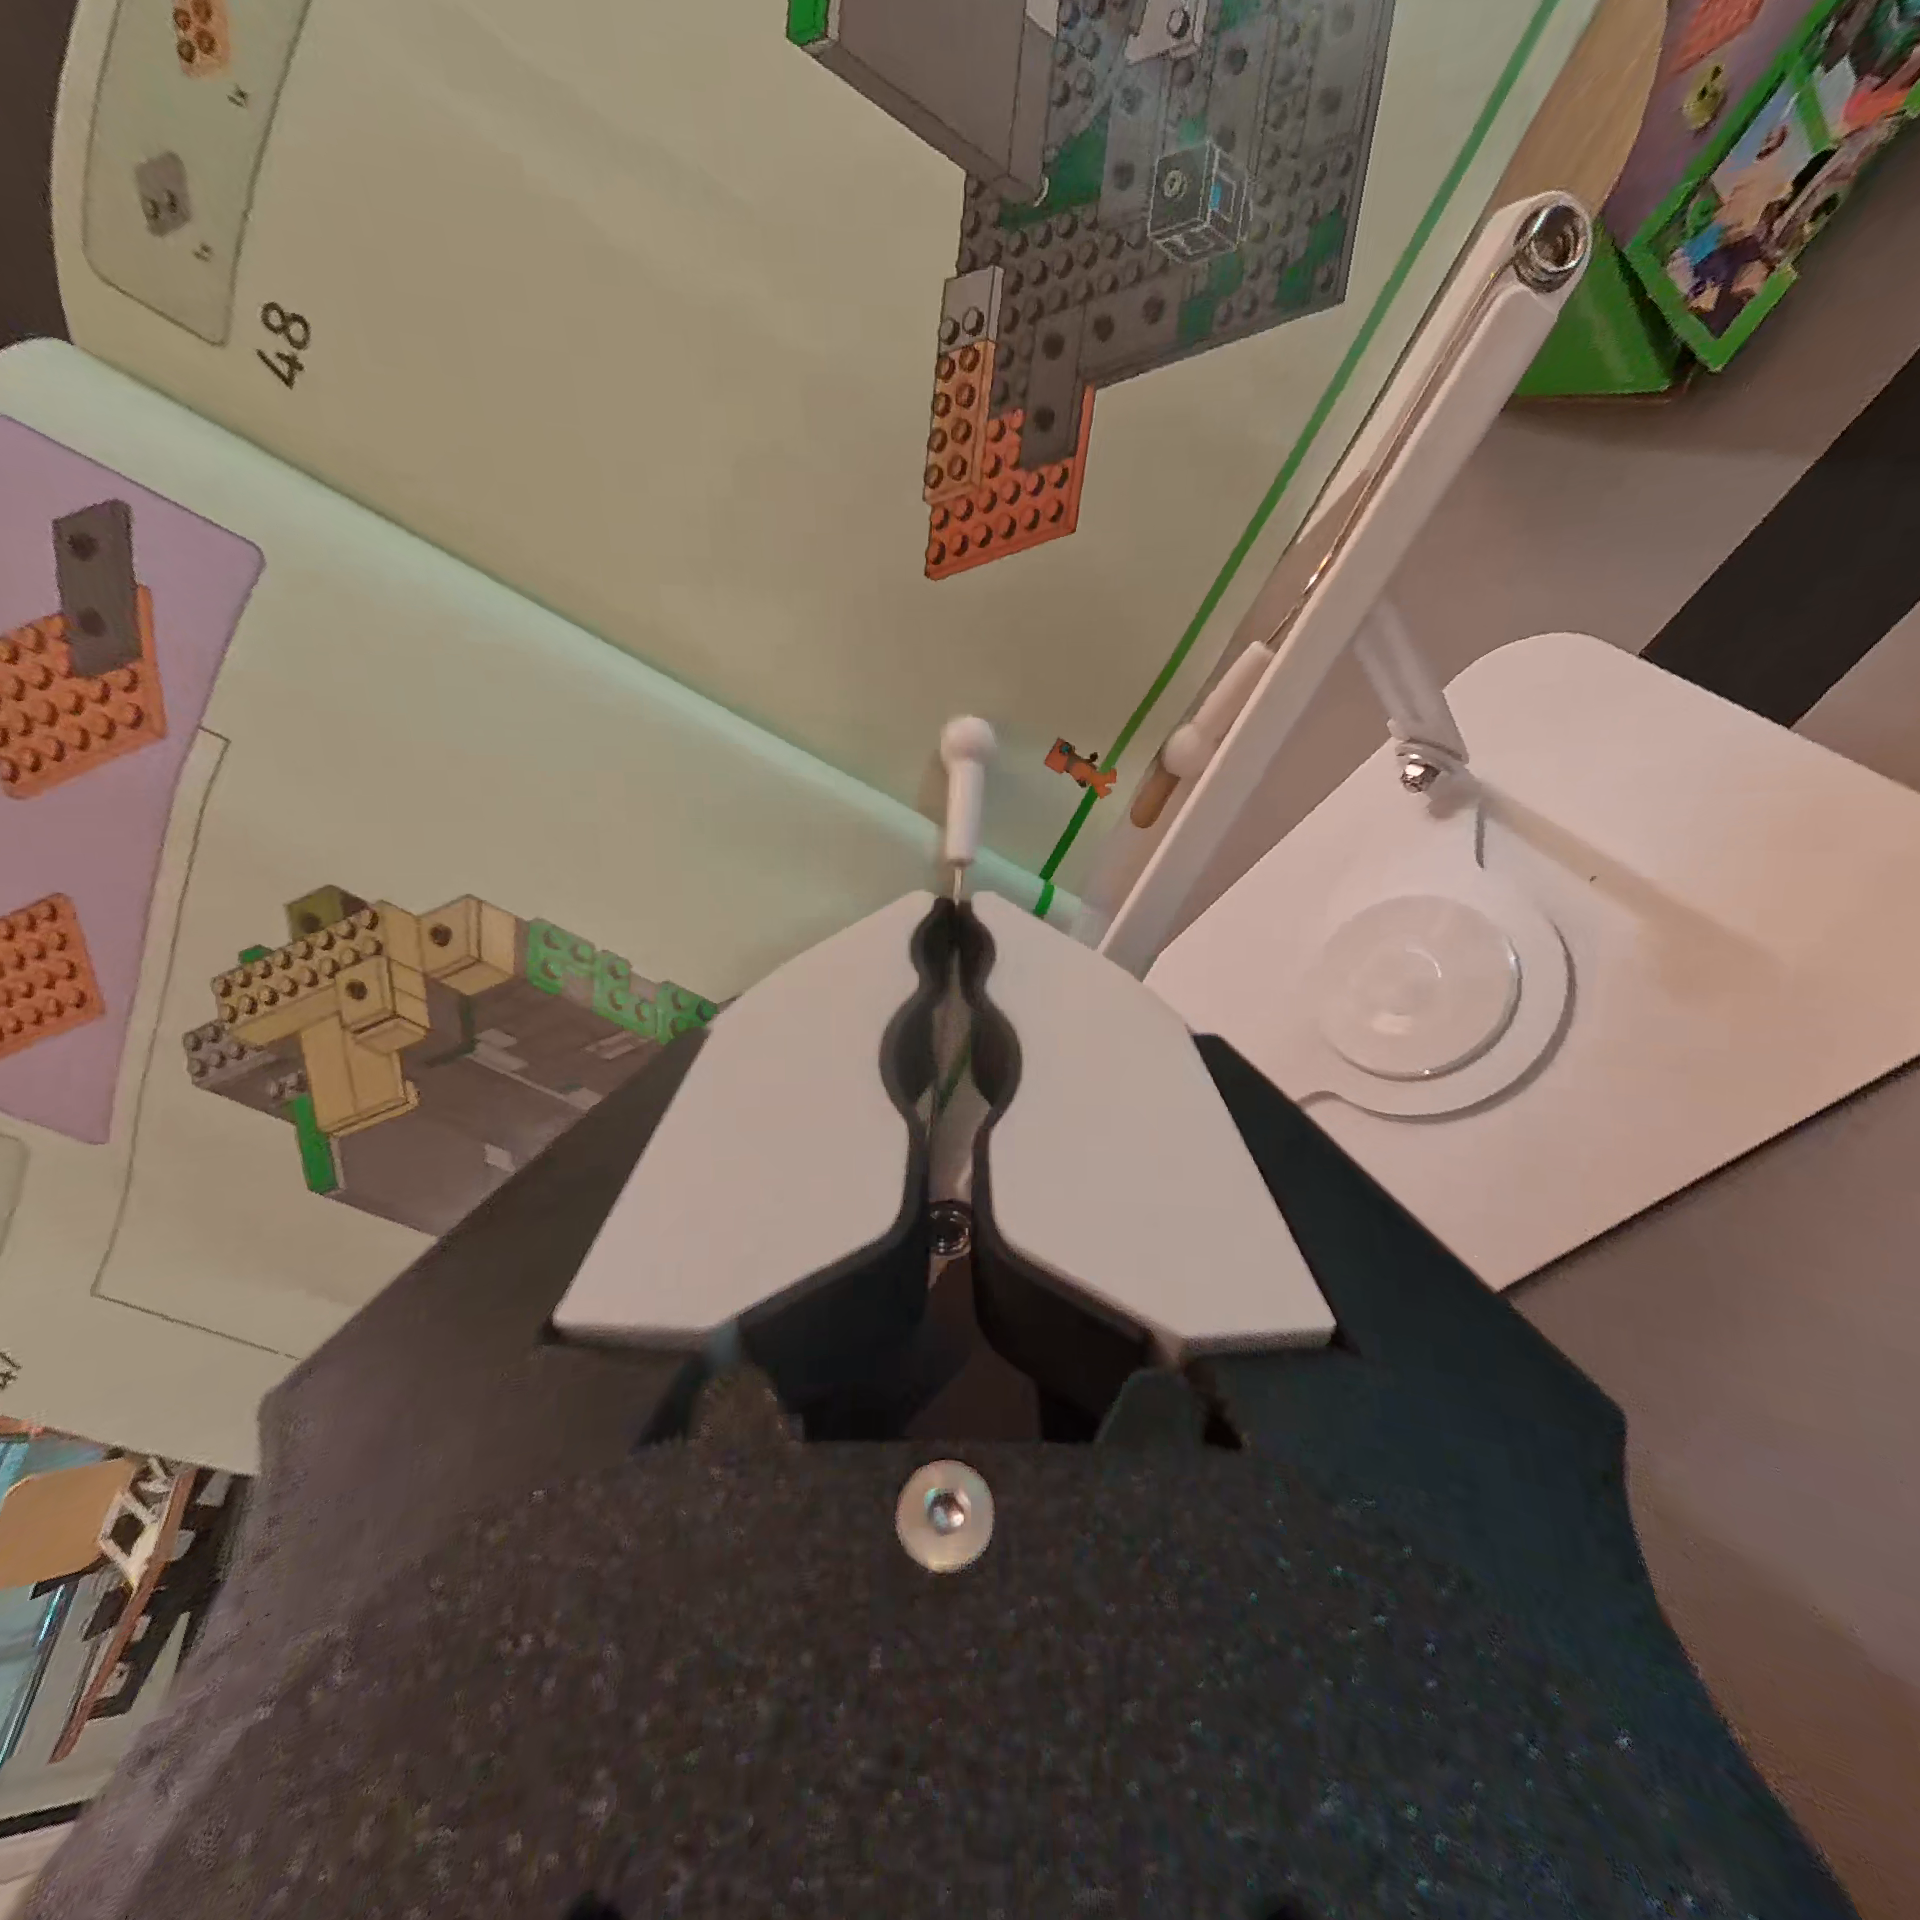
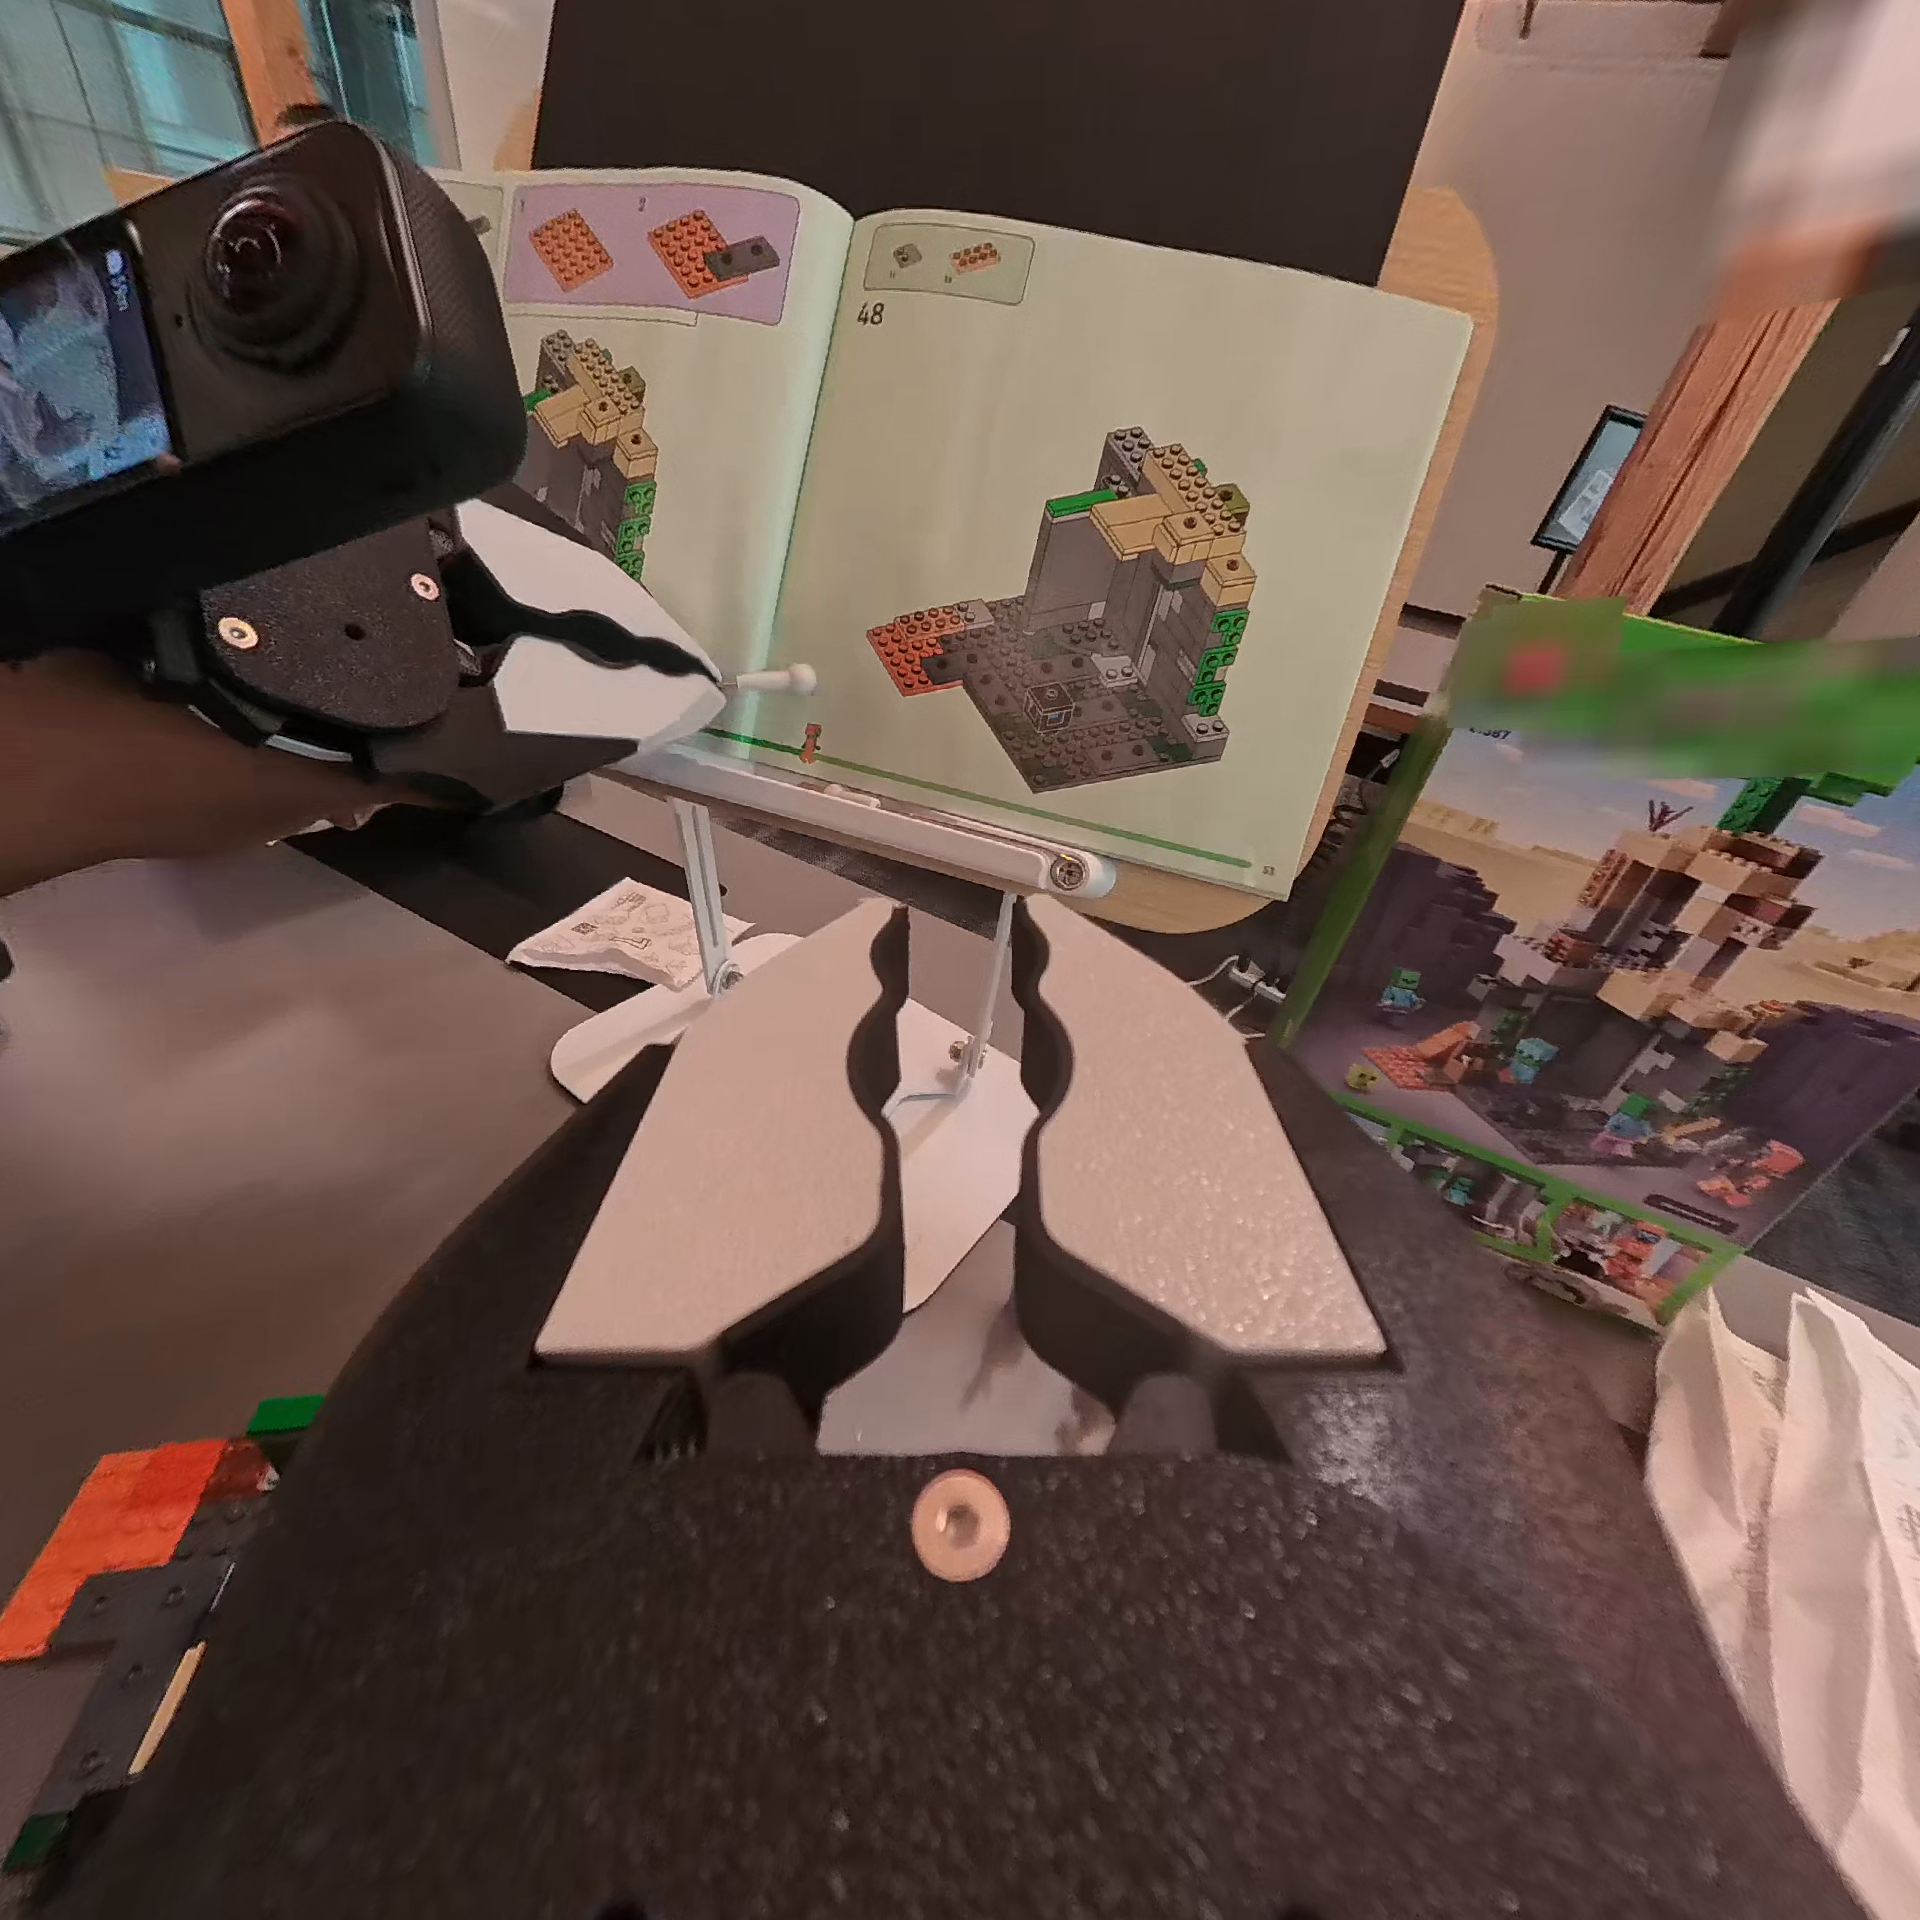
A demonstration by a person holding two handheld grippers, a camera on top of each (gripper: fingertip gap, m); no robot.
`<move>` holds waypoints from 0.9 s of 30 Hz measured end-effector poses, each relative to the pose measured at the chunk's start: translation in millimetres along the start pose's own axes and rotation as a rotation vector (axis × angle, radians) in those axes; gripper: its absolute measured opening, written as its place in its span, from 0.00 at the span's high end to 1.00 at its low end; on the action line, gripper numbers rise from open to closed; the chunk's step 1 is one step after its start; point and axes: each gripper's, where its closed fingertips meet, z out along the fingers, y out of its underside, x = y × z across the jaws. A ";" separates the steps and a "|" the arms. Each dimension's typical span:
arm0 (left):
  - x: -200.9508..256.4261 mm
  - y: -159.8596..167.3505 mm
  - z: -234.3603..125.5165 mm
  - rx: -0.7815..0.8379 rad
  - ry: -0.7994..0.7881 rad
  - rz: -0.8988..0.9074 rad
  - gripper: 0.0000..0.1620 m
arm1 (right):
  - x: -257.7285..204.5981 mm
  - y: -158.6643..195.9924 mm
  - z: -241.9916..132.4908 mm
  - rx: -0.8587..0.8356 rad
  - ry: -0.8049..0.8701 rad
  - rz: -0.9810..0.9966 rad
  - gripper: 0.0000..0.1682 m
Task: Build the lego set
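Observation:
The instruction booklet [image 1: 623, 436] stands open on a white book stand [image 1: 1558, 987]. My left gripper [image 1: 956, 906] is shut on the thin metal stem of the stand's white page-holder arm [image 1: 966, 790], at the booklet's lower edge near the fold. The right wrist view shows the same: the left gripper [image 2: 717, 688] pinches the white-tipped arm [image 2: 774, 681]. My right gripper [image 2: 956, 914] is open and empty, in front of the stand [image 2: 623, 1039] and below the booklet [image 2: 1091, 468]. A partly built orange and dark grey Lego base [image 2: 114, 1538] lies at the lower left.
The green Lego box [image 2: 1610, 1018] stands to the right of the stand and shows too in the left wrist view [image 1: 1787, 177]. A white bag [image 2: 1808, 1538] lies at the right edge. A folded paper leaflet [image 2: 623, 930] lies behind the stand's foot. My hands' fingertips stand some 20 cm from each other.

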 end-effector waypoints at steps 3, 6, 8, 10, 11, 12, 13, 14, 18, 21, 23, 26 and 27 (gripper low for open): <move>-7.7 -0.2 -4.3 0.016 -0.043 -0.062 1.00 | -0.1 1.2 0.3 -0.004 -0.001 0.000 0.89; -19.3 1.2 -13.7 0.066 -0.082 -0.207 1.00 | -0.1 1.0 0.4 -0.002 0.000 0.000 0.89; -30.7 5.3 -21.6 0.107 -0.118 -0.327 0.99 | 0.0 1.6 0.8 -0.004 0.002 0.000 0.89; -42.0 15.1 -28.2 0.132 -0.140 -0.468 0.99 | 0.5 3.1 1.3 -0.010 0.005 -0.002 0.90; -46.3 21.7 -31.3 0.143 -0.139 -0.544 0.99 | 0.6 3.7 1.5 -0.012 0.006 -0.003 0.90; -49.2 29.3 -34.4 0.153 -0.132 -0.617 1.00 | 0.9 4.0 1.6 -0.012 0.007 -0.003 0.90; -52.1 37.9 -38.3 0.165 -0.132 -0.686 1.00 | 1.2 4.3 1.8 -0.013 0.007 -0.003 0.90; -54.1 47.2 -42.4 0.174 -0.133 -0.747 1.00 | 1.5 4.6 2.0 -0.013 0.008 -0.003 0.90; -41.0 83.9 -48.0 0.158 -0.070 -0.922 1.00 | 0.6 7.6 4.0 -0.020 0.008 -0.006 0.90; -26.6 97.2 -48.8 0.151 -0.021 -0.939 1.00 | -1.6 10.6 6.0 -0.030 0.008 -0.017 0.90; -24.4 85.4 -54.2 0.196 -0.027 -0.843 1.00 | -3.6 11.9 7.3 -0.033 0.007 -0.024 0.90; -27.1 58.7 -51.4 0.211 -0.028 -0.704 0.93 | -7.8 16.5 9.8 -0.048 0.004 -0.038 0.90; -29.2 50.5 -47.8 0.215 -0.008 -0.705 0.90 | -8.9 17.8 10.3 -0.053 0.005 -0.046 0.90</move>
